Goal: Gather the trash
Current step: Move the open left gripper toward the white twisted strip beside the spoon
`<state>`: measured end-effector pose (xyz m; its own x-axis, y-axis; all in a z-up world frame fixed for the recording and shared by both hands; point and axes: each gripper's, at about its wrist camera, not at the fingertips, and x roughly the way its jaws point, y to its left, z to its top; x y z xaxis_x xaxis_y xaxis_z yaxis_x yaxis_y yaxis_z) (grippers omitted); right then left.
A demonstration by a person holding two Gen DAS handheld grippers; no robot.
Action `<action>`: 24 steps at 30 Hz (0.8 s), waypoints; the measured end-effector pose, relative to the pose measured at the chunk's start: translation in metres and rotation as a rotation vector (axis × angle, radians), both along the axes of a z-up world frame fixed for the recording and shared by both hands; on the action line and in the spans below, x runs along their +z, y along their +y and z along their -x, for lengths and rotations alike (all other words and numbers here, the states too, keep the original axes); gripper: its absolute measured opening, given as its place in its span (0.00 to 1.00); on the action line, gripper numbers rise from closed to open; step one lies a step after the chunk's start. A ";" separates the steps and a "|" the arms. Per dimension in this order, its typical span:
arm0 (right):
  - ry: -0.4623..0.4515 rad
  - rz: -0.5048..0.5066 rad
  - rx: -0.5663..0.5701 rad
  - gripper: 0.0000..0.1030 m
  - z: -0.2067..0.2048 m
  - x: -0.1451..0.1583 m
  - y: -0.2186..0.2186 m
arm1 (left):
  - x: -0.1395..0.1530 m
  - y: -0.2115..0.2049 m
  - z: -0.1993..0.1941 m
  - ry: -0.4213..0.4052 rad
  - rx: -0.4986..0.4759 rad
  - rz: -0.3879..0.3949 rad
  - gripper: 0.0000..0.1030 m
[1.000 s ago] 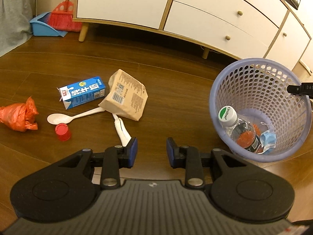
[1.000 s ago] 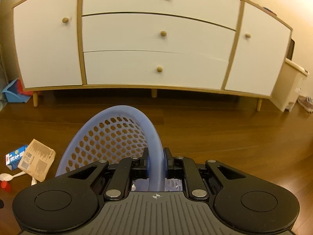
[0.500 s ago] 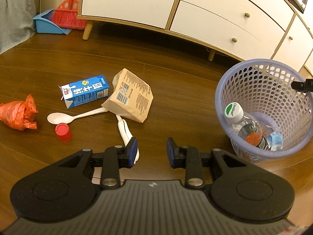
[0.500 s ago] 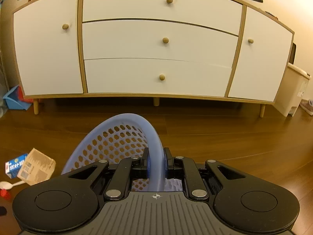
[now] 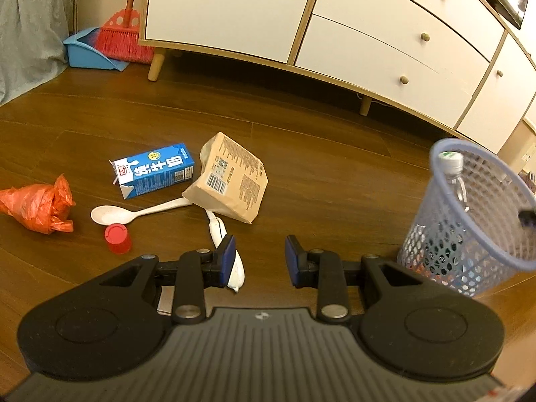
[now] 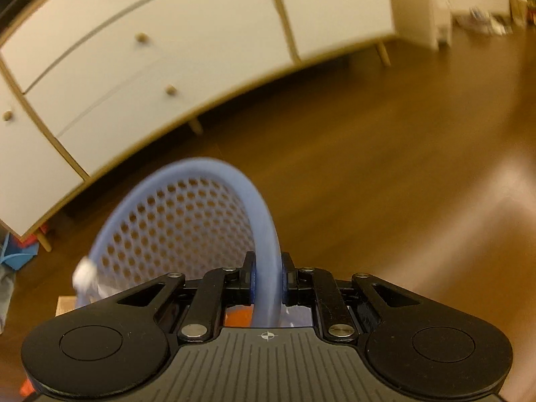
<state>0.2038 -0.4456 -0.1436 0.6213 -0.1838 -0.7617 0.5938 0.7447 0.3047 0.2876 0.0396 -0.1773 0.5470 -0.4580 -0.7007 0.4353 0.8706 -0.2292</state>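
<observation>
Trash lies scattered on the wooden floor (image 5: 335,174) ahead of the left gripper (image 5: 259,256), whose jaws stand apart with nothing between them, while the right gripper (image 6: 267,281) is clamped on the rim of the lavender mesh basket (image 5: 475,221), which looks tilted and holds a plastic bottle (image 5: 454,167). Nearest the open jaws is a white plastic utensil (image 5: 226,251), its near end just beside the left fingertip; it lies flat, its long axis running from the gripper away toward the brown paper bag (image 5: 231,181), where its far end slips under the bag's edge. To take it well, I judge the left gripper should shift slightly left, straddle the utensil across its narrow width, come low to the floor and close gently, since so thin a piece may skid. Beyond lie a blue milk carton (image 5: 155,174), a white spoon (image 5: 134,212), a red cap (image 5: 117,238) and an orange plastic bag (image 5: 38,202).
</observation>
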 end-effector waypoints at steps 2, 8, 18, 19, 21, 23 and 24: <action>0.035 -0.051 -0.004 0.10 0.011 -0.006 -0.009 | 0.000 -0.002 0.000 -0.002 -0.001 -0.006 0.26; 0.101 -0.144 0.009 0.14 0.035 -0.015 -0.018 | -0.001 -0.006 0.002 0.000 -0.012 -0.019 0.26; 0.087 -0.284 -0.041 0.17 0.055 -0.019 -0.003 | -0.003 -0.011 0.003 0.001 -0.025 -0.021 0.26; 0.084 -0.281 -0.041 0.16 0.053 -0.017 0.002 | -0.003 -0.011 0.002 0.002 -0.024 -0.022 0.26; 0.078 -0.271 -0.048 0.14 0.045 -0.016 0.009 | -0.004 -0.010 0.001 0.004 -0.019 -0.023 0.26; 0.068 -0.256 -0.049 0.12 0.031 -0.015 0.013 | -0.004 -0.009 -0.002 0.006 -0.010 -0.021 0.26; 0.061 -0.252 -0.044 0.11 0.023 -0.014 0.015 | -0.005 -0.008 -0.003 0.006 -0.007 -0.020 0.26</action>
